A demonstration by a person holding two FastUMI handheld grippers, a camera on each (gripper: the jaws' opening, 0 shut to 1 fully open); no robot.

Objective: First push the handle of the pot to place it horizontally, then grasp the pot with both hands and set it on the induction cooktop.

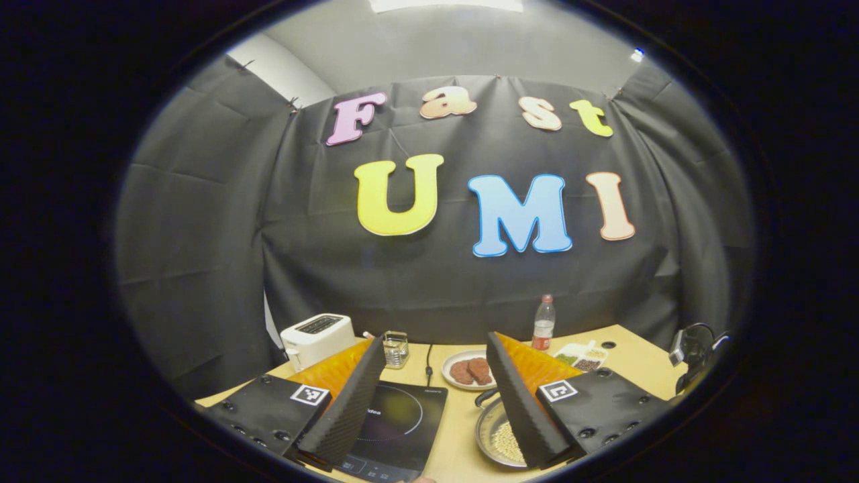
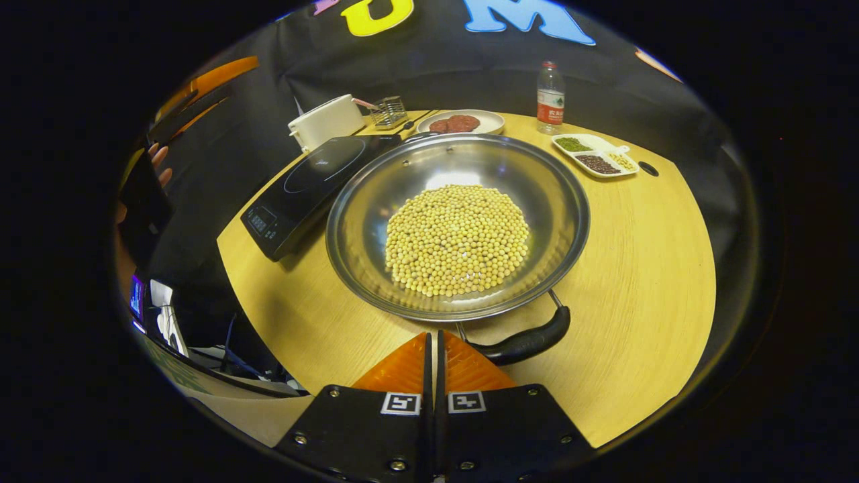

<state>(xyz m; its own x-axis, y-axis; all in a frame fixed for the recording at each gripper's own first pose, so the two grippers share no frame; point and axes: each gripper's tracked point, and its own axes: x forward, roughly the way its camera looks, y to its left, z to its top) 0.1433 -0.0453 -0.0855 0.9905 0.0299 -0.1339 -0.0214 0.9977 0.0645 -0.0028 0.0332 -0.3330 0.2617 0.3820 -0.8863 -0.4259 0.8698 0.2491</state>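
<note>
Your right gripper (image 2: 435, 349) is clenched: its two fingers meet with no gap and grasp nothing. It sits at the near edge of the round wooden table (image 2: 644, 268), just beside the pot's handle (image 2: 527, 342) but not touching it. The handle is a dark loop on two wire stems at the pot's near rim.

The pot (image 2: 376, 221) is a wide, shallow steel pan standing upright on the table, directly ahead of your right gripper. A mound of pale yellow beans (image 2: 458, 238) covers its bottom. The pot is not on the induction cooktop (image 2: 302, 184); it stands immediately to the right of it in the right gripper view, and the pot's far-left rim appears to overlap or touch the cooktop's corner.

Your left gripper (image 1: 436, 376) is released: its fingers stand well apart and hold nothing. It is raised above the table and points toward the back wall. In the left gripper view, the cooktop (image 1: 396, 419) lies below and between the fingers, and the pot (image 1: 493, 436) shows partly behind the right-hand finger.

At the far side of the table you have a white toaster (image 2: 327, 121), a small wire rack (image 2: 389, 111), a plate (image 2: 490, 121) with two brown patties (image 2: 455, 123), a water bottle (image 2: 550, 90) and a divided white dish (image 2: 596, 155) of mixed beans.
</note>
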